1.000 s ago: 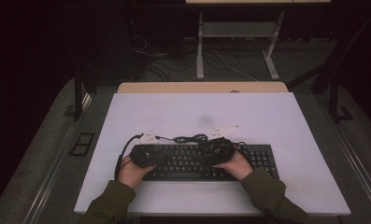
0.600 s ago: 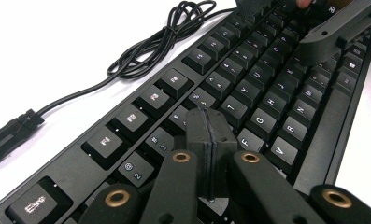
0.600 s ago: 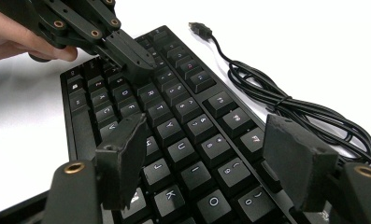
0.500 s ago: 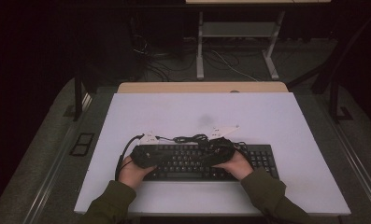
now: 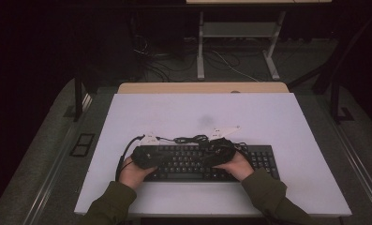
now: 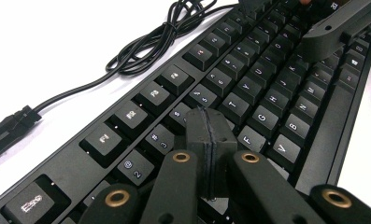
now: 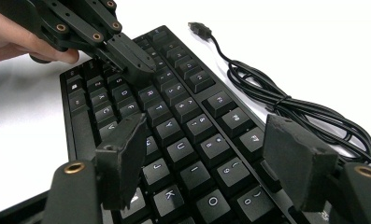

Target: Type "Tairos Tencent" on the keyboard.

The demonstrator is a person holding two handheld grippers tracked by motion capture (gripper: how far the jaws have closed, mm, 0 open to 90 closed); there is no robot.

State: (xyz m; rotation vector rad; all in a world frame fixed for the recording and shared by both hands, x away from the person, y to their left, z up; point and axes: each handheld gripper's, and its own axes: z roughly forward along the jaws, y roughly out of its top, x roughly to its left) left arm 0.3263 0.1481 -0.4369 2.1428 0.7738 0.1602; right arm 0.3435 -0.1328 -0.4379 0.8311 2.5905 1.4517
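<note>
A black keyboard (image 5: 207,161) is seen lying flat on the white desk (image 5: 268,117), near the person's edge of it and parallel to that edge. Its black cable (image 6: 150,42) is gathered in a loose coil on the desk just beyond the top row of keys, and the plug (image 7: 199,29) is laid free on the white surface.

The left claw (image 6: 210,140) is held over the left half of the keyboard, and its jaws are clenched flat against each other with nothing between them. Their joined tip is poised above the number and letter rows, close to the keys around 4 and R; whether a key is actually touched cannot be told.

The right claw (image 7: 216,154) is held over the right half of the keyboard with its jaws released and spread apart, no key or cable being gripped. Keys of the middle rows are seen between the two pads.

In the high view both claws, left (image 5: 144,155) and right (image 5: 219,152), are seen low above the keyboard, with a hand (image 5: 132,173) behind each.
</note>
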